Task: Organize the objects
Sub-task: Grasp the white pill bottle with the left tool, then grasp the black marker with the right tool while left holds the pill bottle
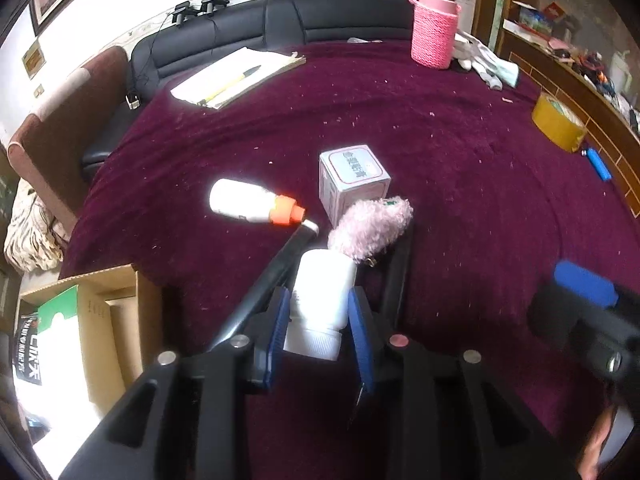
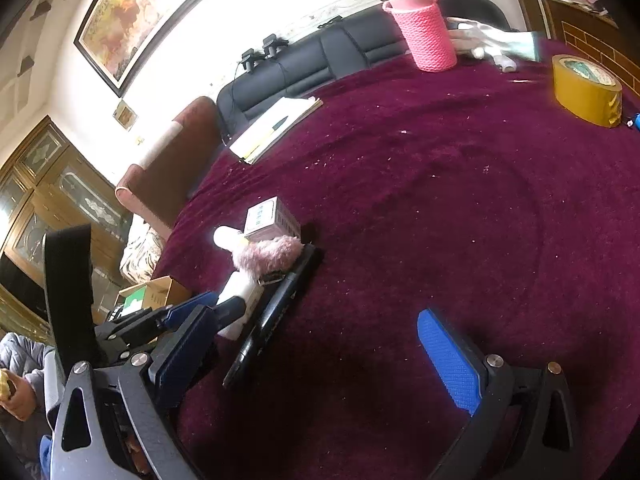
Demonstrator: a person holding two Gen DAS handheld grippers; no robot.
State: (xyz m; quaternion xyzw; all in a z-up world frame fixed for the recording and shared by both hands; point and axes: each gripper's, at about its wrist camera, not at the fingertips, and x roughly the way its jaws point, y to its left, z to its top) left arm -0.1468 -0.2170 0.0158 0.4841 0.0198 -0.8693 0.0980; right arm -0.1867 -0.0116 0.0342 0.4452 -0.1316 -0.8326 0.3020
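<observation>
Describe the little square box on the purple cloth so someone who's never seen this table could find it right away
Start at the dark red-purple cloth covering the table and look near its middle, where a small cluster of things lies. The box stands at the far edge of that cluster, just behind the fluffy pink pompom and right of the white bottle with an orange cap. It alone is a pale cube with printed writing on top.

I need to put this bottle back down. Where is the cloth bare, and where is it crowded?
Bare cloth runs between the small box and the tape roll, and ahead toward the pink holder. Crowded: around the left gripper, with its white bottle, the pompom and the orange-capped bottle.
</observation>
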